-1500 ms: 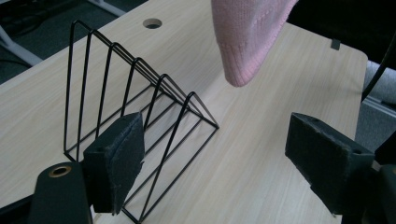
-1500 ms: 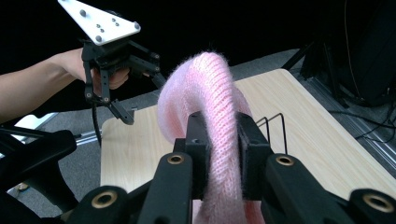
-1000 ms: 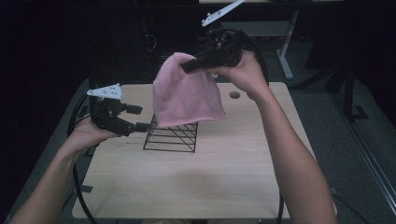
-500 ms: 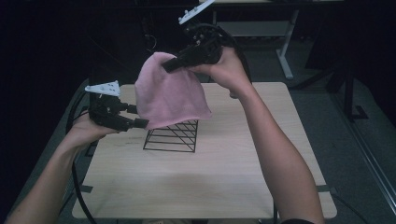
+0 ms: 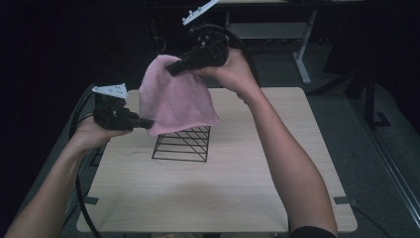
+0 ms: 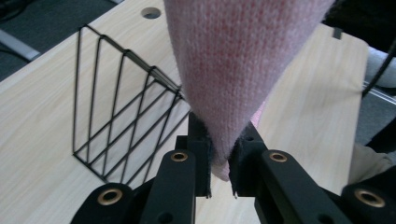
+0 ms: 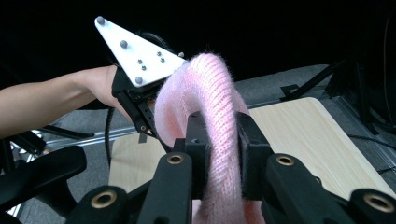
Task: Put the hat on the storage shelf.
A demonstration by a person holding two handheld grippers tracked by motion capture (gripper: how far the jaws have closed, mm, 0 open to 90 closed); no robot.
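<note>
A pink knitted cloth point(image 5: 176, 101) hangs in the air over a black wire rack point(image 5: 181, 146) on the wooden table point(image 5: 237, 188). My right gripper point(image 5: 171, 71) is shut on the cloth's top fold, and in the right gripper view the knit point(image 7: 210, 93) is squeezed between its pads point(image 7: 217, 140). My left gripper point(image 5: 148, 124) comes in level from the left. Its jaws have just been closing and now pinch the cloth's lower corner point(image 6: 233, 60), with the pads pressed on it point(image 6: 223, 158). The rack point(image 6: 121, 112) stands just behind.
The table's edges drop to a dark floor on all sides. A desk leg point(image 5: 302, 54) and dark stands sit beyond the far right. A round cable hole point(image 6: 150, 12) is in the tabletop past the rack. Cables trail from both grippers.
My right gripper has carried the cloth leftward, toward the left gripper. The left gripper's jaws, open a second ago, have shut on the cloth's lower corner.
</note>
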